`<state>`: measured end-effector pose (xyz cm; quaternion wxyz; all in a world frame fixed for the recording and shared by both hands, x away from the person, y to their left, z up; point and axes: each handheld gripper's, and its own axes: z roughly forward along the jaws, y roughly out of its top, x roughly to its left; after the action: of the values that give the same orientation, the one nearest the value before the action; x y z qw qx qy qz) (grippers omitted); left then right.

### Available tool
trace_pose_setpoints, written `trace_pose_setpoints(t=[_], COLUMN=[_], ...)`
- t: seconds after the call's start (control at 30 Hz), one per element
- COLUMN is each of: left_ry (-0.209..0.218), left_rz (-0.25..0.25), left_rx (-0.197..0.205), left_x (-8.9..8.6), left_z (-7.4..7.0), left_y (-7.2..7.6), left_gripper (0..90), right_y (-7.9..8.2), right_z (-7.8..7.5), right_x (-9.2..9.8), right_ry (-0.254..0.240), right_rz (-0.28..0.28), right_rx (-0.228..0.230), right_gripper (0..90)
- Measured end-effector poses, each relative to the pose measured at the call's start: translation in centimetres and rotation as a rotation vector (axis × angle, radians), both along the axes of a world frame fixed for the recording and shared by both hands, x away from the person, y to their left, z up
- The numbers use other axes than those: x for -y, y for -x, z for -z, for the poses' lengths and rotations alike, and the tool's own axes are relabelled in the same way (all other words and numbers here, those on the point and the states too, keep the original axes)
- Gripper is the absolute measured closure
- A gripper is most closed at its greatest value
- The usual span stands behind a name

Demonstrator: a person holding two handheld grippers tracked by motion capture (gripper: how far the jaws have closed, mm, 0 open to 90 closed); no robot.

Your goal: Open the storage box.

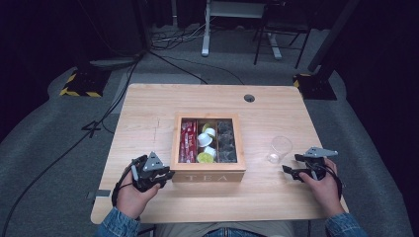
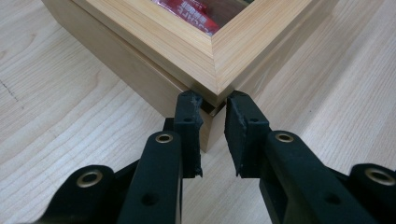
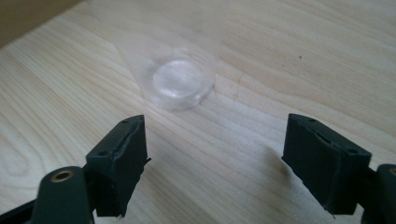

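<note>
We see a square light-wood tea box with a glass-paned lid at the centre of the pale wooden table, red packets and white pods inside. Our left gripper, jaws narrowly apart, straddles its 7 o'clock corner. Our right gripper, jaws wide, faces a clear plastic cup at 3 o'clock; bare tabletop surrounds it

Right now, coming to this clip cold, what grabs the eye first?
The light wooden tea box with a glass lid sits mid-table, showing red packets and white pods. The left gripper straddles its near corner, while the right gripper gapes wide before an empty clear plastic cup.
</note>
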<state>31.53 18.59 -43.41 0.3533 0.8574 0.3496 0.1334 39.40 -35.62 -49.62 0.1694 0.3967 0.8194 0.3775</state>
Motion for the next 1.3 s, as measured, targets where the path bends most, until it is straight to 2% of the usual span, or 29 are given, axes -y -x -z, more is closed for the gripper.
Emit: trace_pose_setpoints(t=[0.1, 0.13, 0.17, 0.23, 0.27, 0.4, 0.43, 0.5, 0.7, 0.9, 0.93, 1.07, 1.1, 1.17, 1.2, 1.3], left_ry=[0.004, 0.004, 0.002, -0.002, -0.002, 0.014, 0.019, 0.021, 0.041, 0.041, 0.043, 0.063, 0.067, 0.071, 0.071, 0.086], left_rz=[0.006, 0.006, 0.009, 0.01, 0.008, 0.006, 0.007, 0.008, 0.01, 0.01, 0.006, 0.004, 0.003, 0.002, 0.002, -0.001], left_rx=[0.022, 0.022, 0.03, 0.037, 0.046, 0.062, 0.07, 0.075, 0.099, 0.111, 0.117, 0.128, 0.129, 0.136, 0.136, 0.141], left_x=[-0.1, -0.1, 0.0, 0.0, 0.1, 0.0, 0.0, 0.0, 0.0, 0.1, 0.1, 0.0, 0.0, 0.0, 0.0, -0.1], left_z=[-0.1, -0.1, -0.2, -0.3, -0.4, -0.6, -0.7, -0.8, -1.3, -1.7, -1.8, -2.1, -2.1, -2.3, -2.3, -2.5], left_y=[0.0, 0.0, 0.1, 0.1, 0.1, 0.0, -0.1, -0.1, -0.4, -0.6, -0.7, -0.8, -0.8, -0.9, -0.9, -1.1], left_gripper=[76.6, 77.0, 77.4, 77.7, 78.6, 79.4, 79.5, 79.5, 79.5, 78.6, 78.5, 78.6, 78.5, 78.5, 78.4, 78.3], right_y=[0.4, 0.4, 0.7, 0.8, 1.2, 1.7, 2.1, 2.2, 2.8, 2.9, 2.9, 2.8, 2.7, 2.6, 2.6, 2.4], right_z=[-1.2, -1.2, -2.3, -2.7, -3.8, -5.0, -5.8, -6.0, -8.0, -9.3, -9.9, -10.3, -10.4, -10.5, -10.5, -10.5], right_x=[0.0, 0.0, 0.1, 0.0, -0.2, -0.6, -1.0, -1.1, -2.5, -3.8, -4.8, -6.5, -8.1, -9.4, -9.4, -12.3], right_ry=[0.0, 0.0, -0.02, -0.029, -0.045, -0.066, -0.08, -0.084, -0.126, -0.137, -0.141, -0.142, -0.128, -0.11, -0.11, -0.068], right_rz=[0.002, 0.002, 0.002, 0.0, -0.011, -0.028, -0.042, -0.045, -0.093, -0.133, -0.167, -0.216, -0.262, -0.294, -0.294, -0.364], right_rx=[0.01, 0.01, 0.017, 0.019, 0.038, 0.063, 0.075, 0.079, 0.093, 0.108, 0.114, 0.116, 0.112, 0.114, 0.114, 0.129], right_gripper=[23.5, 23.5, 26.6, 26.6, 27.3, 27.5, 27.4, 27.4, 27.2, 28.1, 27.7, 25.5, 24.3, 23.6, 23.6, 23.5])
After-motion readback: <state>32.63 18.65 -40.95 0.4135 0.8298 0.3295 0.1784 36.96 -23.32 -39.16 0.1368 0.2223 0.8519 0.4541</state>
